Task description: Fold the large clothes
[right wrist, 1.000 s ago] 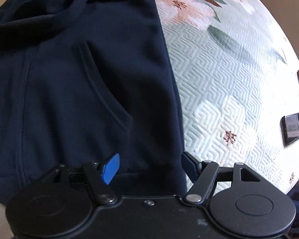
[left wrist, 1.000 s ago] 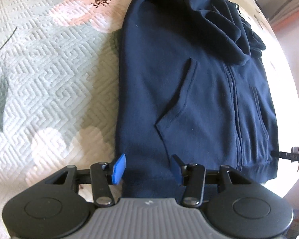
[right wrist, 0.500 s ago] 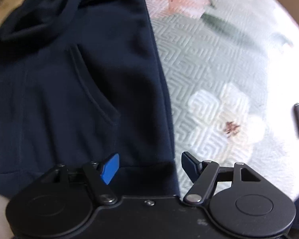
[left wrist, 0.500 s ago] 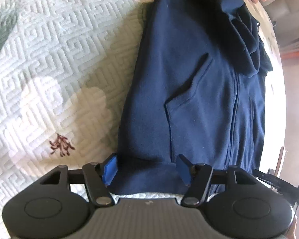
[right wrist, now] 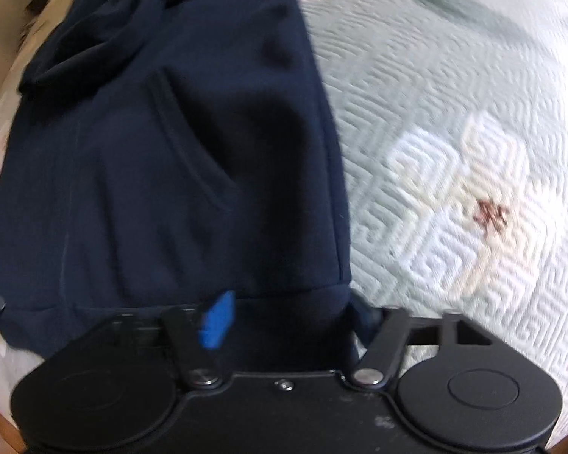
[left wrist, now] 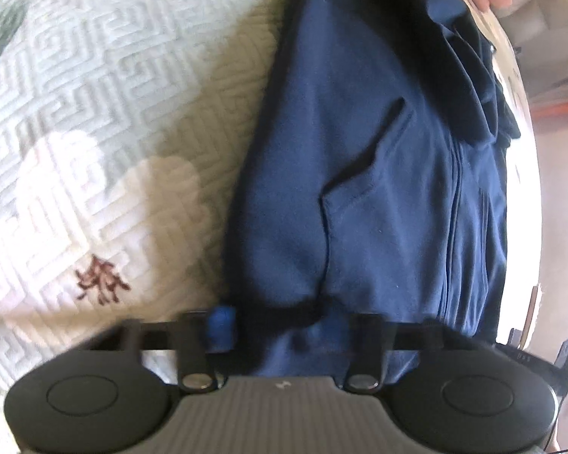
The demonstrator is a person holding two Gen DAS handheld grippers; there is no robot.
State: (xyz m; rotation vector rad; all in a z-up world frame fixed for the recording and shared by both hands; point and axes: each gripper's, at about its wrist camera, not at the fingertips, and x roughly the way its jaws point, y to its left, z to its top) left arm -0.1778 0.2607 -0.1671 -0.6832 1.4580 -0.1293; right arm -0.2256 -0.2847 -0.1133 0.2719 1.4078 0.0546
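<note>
Navy fleece hoodie (left wrist: pixel 378 189) hem, bunched on geometric-quilted bedspread (left wrist: pixel 94 113), clamped by both closing tools (left wrist: pixel 280 325) (right wrist: pixel 291 317).

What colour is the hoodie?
Navy blue hoodie, clearest in the left wrist view.

You see a pale green quilted bedspread (left wrist: pixel 106 87) with a raised maze-like pattern, filling the side from seven to eleven o'clock in your left wrist view. A cream flower print (right wrist: pixel 484 204) with a dark red centre sits at three o'clock in your right wrist view.
</note>
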